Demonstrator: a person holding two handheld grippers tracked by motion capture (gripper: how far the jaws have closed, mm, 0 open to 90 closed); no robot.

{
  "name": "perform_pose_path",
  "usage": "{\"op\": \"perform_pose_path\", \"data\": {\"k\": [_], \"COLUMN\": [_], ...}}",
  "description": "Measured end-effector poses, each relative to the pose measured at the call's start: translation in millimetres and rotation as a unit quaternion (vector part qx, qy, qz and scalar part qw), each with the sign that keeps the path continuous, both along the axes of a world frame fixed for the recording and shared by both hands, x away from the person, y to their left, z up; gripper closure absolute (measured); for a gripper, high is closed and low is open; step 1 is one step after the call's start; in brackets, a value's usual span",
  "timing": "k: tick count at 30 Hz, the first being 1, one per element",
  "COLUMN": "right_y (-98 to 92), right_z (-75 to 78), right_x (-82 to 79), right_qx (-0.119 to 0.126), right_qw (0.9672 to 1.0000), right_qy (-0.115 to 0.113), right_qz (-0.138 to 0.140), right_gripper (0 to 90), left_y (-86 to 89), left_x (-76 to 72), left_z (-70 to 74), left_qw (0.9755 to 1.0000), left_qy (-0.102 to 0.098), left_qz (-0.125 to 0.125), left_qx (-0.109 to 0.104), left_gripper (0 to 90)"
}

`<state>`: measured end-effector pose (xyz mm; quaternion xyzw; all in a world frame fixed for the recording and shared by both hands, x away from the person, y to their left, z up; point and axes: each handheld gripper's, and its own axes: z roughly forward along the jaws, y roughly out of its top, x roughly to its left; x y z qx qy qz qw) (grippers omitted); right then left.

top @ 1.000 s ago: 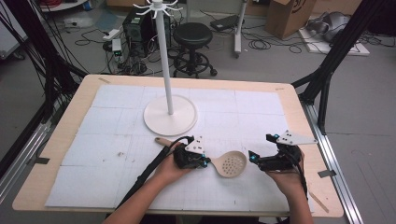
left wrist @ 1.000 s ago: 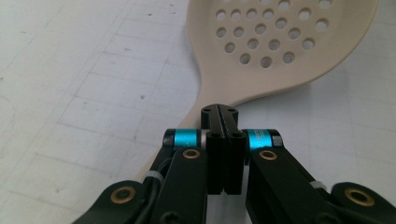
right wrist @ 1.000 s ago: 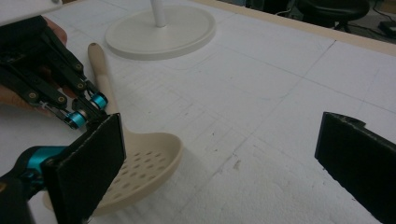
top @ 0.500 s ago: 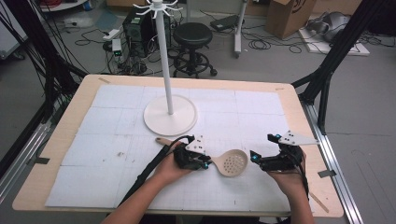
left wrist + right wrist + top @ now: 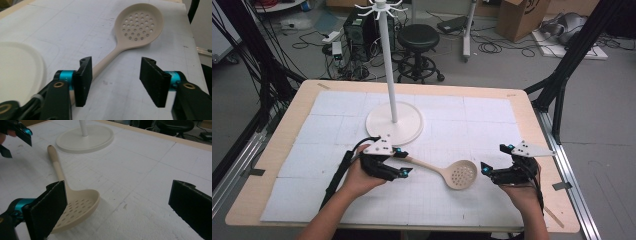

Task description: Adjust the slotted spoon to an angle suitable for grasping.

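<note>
A beige slotted spoon (image 5: 460,175) lies flat on the white mat, bowl to the right and handle pointing up-left. My left gripper (image 5: 403,161) hovers over the handle. Its jaws have just been opening and stand apart. In the left gripper view the left gripper (image 5: 116,65) holds nothing; the spoon (image 5: 138,27) has its handle running behind one jaw on the mat. My right gripper (image 5: 495,158) rests right of the bowl, open. In the right gripper view the right gripper (image 5: 120,186) is open and the spoon (image 5: 75,207) lies by one jaw.
A white stand with a round base (image 5: 394,125) and a tall pole (image 5: 387,65) rises behind the spoon. That base (image 5: 20,72) is close to my left gripper and shows as the base (image 5: 85,138) farther off. The table's wooden edge (image 5: 532,110) frames the mat.
My left gripper has opened, let go of the spoon handle and drawn back to the left and upward. The spoon and the right gripper have stayed in place.
</note>
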<state>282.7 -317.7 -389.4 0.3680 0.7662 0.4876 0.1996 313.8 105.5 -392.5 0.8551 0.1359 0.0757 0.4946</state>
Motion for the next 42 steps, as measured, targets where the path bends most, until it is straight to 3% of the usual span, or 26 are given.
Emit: {"op": "perform_pose_path", "data": {"k": [1,4,12,19,29,36,39,42], "right_y": [1.0,3.2,5.9,3.3,0.0,2.4,4.2,4.9], "right_z": [-0.3,-1.2,-0.2,0.5,1.8,6.5,7.3,6.9], "right_x": [0.0,1.5,1.7,1.6,2.3,3.0,3.6,3.5], "right_qx": [0.002,-0.005,-0.005,-0.002,0.004,0.011,0.008,0.004], "right_qw": [1.0000,1.0000,0.9999,1.0000,1.0000,0.9999,1.0000,1.0000], "right_qy": [0.002,0.003,0.003,0.002,0.002,-0.003,-0.004,-0.004], "right_qz": [0.000,0.003,0.009,0.009,0.004,0.003,0.003,0.004], "right_gripper": [0.8,0.8,0.8,0.8,0.8,0.8,0.8,0.8], "left_y": [13.2,26.6,51.7,76.1,111.5,123.4,124.6,125.8], "left_x": [-0.2,2.0,1.6,4.2,5.4,3.7,4.0,2.2], "left_z": [-0.2,1.1,13.0,17.4,26.6,26.3,28.7,31.1], "left_qw": [0.9999,0.9994,0.9974,0.9954,0.9918,0.9921,0.9901,0.9903], "left_qy": [0.003,0.006,-0.002,-0.003,-0.010,-0.011,-0.012,-0.016], "left_qz": [0.010,0.028,0.037,0.058,0.092,0.100,0.113,0.106], "left_qx": [-0.011,-0.019,-0.063,-0.076,-0.089,-0.074,-0.082,-0.088], "left_gripper": [41.6,39.2,34.8,29.7,14.7,6.2,3.2,1.7]}}
